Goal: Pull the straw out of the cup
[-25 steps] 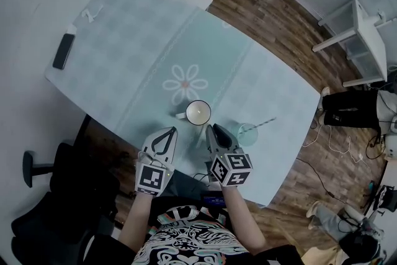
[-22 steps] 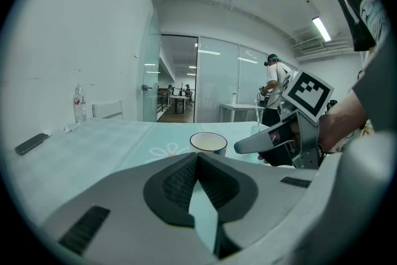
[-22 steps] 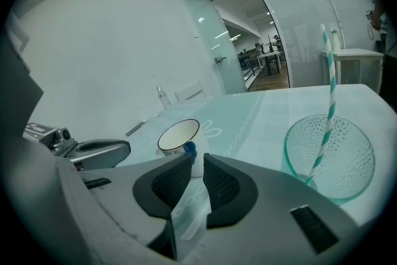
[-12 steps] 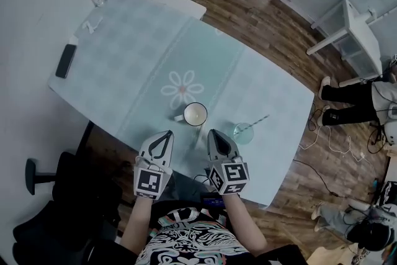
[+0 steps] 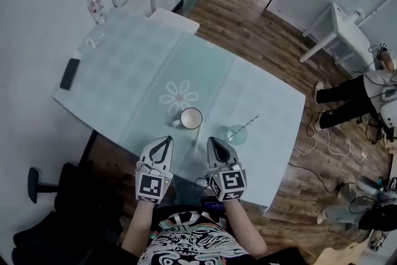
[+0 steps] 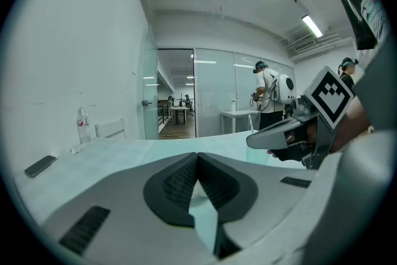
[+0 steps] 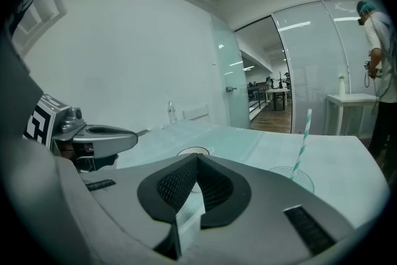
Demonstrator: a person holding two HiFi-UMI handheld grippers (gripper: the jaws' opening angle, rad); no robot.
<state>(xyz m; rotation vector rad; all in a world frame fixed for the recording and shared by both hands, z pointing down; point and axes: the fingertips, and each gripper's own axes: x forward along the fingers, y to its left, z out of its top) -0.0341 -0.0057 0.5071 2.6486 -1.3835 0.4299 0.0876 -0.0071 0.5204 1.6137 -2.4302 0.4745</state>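
- Right gripper [image 5: 211, 141], at the lower centre of the head view, has grey jaws with ribbed dark pads. They have just been closing and now meet at the tips, with nothing between them.
- Left gripper [image 5: 166, 140], just to its left, has its textured pads pressed tip to tip as well, and it is empty.
- Straw [image 5: 250, 121], thin with teal-and-white spiral stripes, leans up and to the right out of the clear round cup [image 5: 237, 133]. The cup stands on the worktop [image 5: 124, 71] just right of the right gripper's tip, not touching it.
- White round mug [image 5: 190, 118] with a small handle sits above and between the two tips.
- Worktop surface is pale teal and checked, with a white daisy print [image 5: 178, 97].
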